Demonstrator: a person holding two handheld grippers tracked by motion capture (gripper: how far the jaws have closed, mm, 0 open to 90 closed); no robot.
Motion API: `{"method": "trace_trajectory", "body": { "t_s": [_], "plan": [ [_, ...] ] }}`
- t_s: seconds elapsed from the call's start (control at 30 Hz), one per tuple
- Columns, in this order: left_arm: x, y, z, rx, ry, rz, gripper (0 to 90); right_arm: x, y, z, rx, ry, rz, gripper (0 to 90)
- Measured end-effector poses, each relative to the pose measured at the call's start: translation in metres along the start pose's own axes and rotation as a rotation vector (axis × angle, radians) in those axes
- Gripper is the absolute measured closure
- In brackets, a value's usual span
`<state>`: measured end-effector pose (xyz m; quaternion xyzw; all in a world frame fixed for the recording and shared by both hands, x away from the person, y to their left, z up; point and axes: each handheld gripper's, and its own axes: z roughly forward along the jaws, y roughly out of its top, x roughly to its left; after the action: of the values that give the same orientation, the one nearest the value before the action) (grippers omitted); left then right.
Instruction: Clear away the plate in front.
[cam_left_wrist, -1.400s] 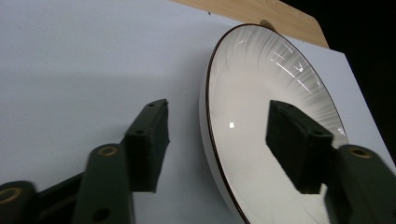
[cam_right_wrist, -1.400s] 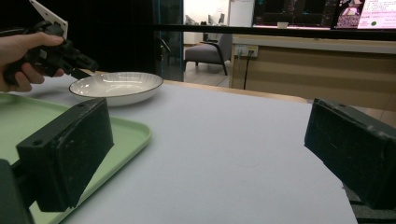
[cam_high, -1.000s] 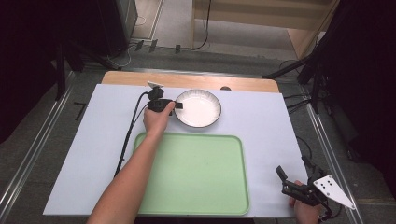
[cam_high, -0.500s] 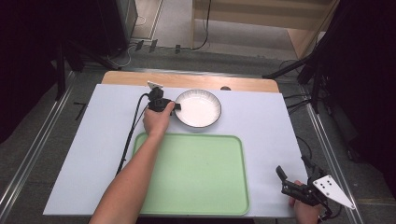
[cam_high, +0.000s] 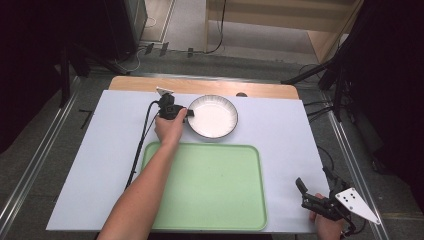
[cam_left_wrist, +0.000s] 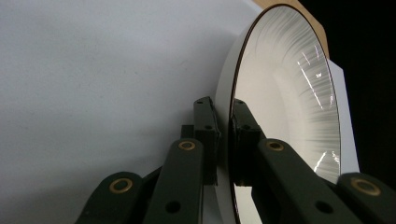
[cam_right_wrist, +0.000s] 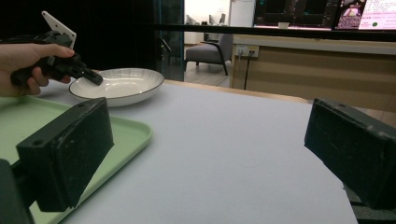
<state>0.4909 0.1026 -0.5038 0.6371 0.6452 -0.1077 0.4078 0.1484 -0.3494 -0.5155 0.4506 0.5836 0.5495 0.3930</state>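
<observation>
Pale blue-grey covering spreads over the table (cam_high: 90, 165), its wooden far edge showing beyond. Dark surroundings hide most of the room, and the right gripper (cam_high: 314, 196) sits at the near right corner, its hand cut off by the frame edge — jaws wide apart, nothing between them. On the far side the left gripper (cam_high: 187, 113) has just closed on the left rim of the white bowl (cam_high: 214, 117); one pad presses inside, one outside. Nothing lies in the bowl. Just before it, the green tray (cam_high: 205, 187) holds nothing either.
</observation>
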Motion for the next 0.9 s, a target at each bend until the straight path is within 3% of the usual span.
{"method": "trace_trajectory", "body": {
  "t_s": [0.4, 0.57, 0.9],
  "plan": [
    [0.0, 0.002, -0.013, -0.024, -0.025, 0.008, 84.8, 0.0, 0.0, 0.0, 0.002, -0.002, -0.003, 1.7],
    [0.0, 0.002, -0.021, -0.032, -0.06, 0.009, 84.7, 0.0, 0.0, 0.0, 0.002, -0.002, -0.002, 1.7],
    [0.001, 0.0, -0.035, -0.044, -0.065, 0.032, 84.2, 0.0, 0.0, 0.001, 0.003, -0.004, -0.003, 1.8]
  ]
}}
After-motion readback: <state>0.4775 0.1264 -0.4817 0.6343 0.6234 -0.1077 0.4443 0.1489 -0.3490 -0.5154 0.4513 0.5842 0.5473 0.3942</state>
